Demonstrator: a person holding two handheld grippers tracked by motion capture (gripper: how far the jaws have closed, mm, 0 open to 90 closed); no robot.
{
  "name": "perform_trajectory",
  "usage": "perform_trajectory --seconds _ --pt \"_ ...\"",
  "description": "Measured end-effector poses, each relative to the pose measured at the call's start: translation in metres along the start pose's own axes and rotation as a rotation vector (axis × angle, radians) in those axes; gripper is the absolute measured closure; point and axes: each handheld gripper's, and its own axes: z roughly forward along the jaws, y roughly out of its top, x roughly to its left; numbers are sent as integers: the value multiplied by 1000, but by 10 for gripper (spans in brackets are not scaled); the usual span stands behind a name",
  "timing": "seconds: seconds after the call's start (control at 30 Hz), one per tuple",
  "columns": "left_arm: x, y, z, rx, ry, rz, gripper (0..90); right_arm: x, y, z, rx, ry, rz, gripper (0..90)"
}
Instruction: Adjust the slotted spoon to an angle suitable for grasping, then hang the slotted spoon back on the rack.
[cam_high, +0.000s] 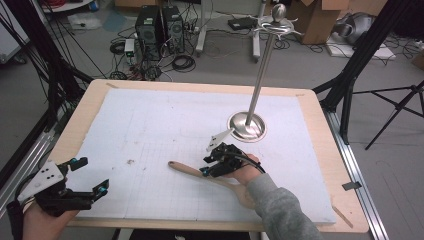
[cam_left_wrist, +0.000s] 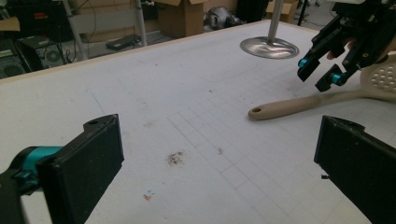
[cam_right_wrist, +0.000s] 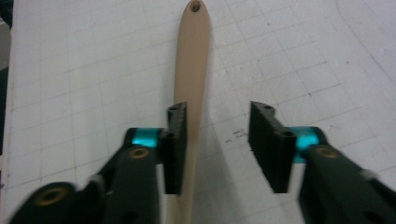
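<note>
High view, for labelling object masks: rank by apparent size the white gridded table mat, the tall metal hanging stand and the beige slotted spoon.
1. White gridded table mat, far the largest.
2. Tall metal hanging stand.
3. Beige slotted spoon, partly hidden by the right gripper, so its full size is unsure.

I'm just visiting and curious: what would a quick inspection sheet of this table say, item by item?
Surface: white gridded mat on a wooden table; a few small dark smudges.
Job's things: beige slotted spoon lying flat, its handle end with a hole pointing to the person's left.
Clutter: tall metal stand with a round base, upright at the far right of the mat.
Grippers: right tongs open above the spoon handle, handle beside one jaw, off centre in the gap; left tongs open over bare mat.
Cables: black cable over the right hand.
Surroundings: computer towers, tangled floor cables, cardboard boxes, black tripod legs.
</note>
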Motion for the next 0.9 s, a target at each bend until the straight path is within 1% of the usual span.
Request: perform_trajectory --seconds 0.03,0.07,0.1,0.17,0.23,0.27,0.33,0.43,0.47,0.6,0.9 --pt "1 0 -1 -3 1 -2 18 1 0 -1 -6 4 4 502" --pt "1 0 -1 -5 3 -5 17 2 0 -2 -9 1 -9 452" --pt "2 0 -1 -4 3 -3 17 3 1 -3 -14 6 -7 386" --pt "2 0 -1 -4 3 -5 17 5 1 -4 -20 28 31 298" --pt "2 0 0 -2 2 -4 17 6 1 -5 -19 30 42 208" --pt "2 0 0 -2 2 -4 18 7 1 -6 -16 28 41 194" --pt "2 0 0 -2 2 -5 17 9 1 -9 -13 24 6 163" --pt "3 0 1 -2 1 -6 18 11 0 -15 -27 32 -18 150" --pt "3 0 1 -2 1 -8 17 12 0 -17 -33 28 -30 150" --pt "2 0 3 1 -3 -5 17 12 -3 -23 -41 24 -43 151" --pt "2 1 8 8 -13 -1 18 13 -10 -26 -19 25 -53 158"
